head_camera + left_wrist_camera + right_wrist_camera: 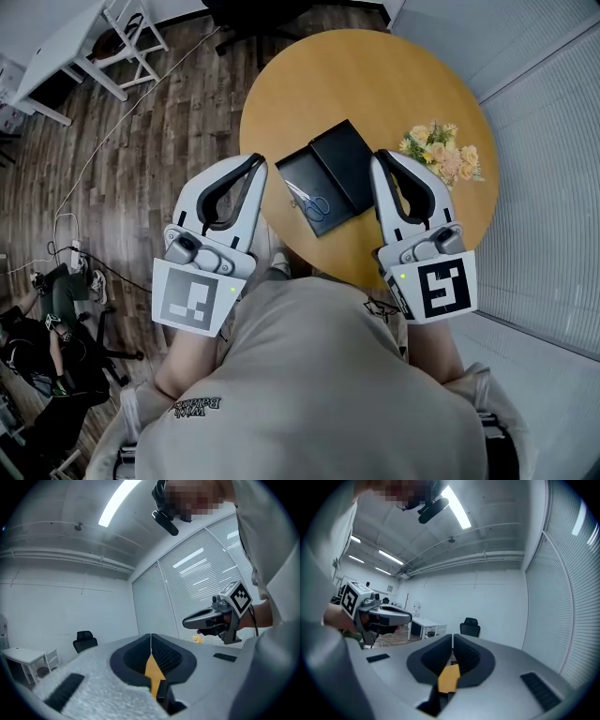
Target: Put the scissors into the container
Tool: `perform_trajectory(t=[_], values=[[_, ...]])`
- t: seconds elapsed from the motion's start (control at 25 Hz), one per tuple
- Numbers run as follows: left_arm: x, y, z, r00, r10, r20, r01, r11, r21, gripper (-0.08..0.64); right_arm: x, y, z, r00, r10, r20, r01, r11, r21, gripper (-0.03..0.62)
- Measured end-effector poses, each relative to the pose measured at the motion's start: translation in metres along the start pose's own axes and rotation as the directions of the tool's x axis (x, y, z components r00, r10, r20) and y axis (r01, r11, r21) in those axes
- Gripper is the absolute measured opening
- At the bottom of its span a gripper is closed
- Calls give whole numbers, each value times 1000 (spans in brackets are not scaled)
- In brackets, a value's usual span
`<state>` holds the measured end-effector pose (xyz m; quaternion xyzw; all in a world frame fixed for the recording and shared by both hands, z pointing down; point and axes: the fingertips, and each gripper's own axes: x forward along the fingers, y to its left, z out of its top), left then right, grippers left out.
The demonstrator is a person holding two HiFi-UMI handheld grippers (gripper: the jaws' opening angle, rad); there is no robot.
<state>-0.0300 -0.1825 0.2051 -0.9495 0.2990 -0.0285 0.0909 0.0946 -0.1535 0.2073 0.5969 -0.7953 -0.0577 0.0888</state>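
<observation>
A black container (342, 161) lies open on the round wooden table (375, 84), and its flat half (302, 173) reaches toward the table's near edge. Blue-handled scissors (312, 203) rest in that flat half. My left gripper (258, 161) hangs shut and holds nothing, over the table's left edge just left of the container. On the container's right side my right gripper (382, 157) is shut and holds nothing too. The left gripper view shows its jaws (150, 637) together, pointing up at the room, with the right gripper (211, 618) beyond. The right gripper view shows jaws (453, 637) pressed together.
A bunch of yellow and peach flowers (441, 155) lies on the table's right side. A white desk (56, 52) and white chair (131, 33) stand at the far left. A cable (112, 131) runs over the wood floor. A person (52, 319) sits low at the left.
</observation>
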Motion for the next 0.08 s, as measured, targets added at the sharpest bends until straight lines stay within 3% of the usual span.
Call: perform_trajectory(t=[0.08], values=[[1,0,-1,1000,1,-3,-1,1000,-3,23,1,-1,-1,1000,-6,-4,6,1000,-23,35]])
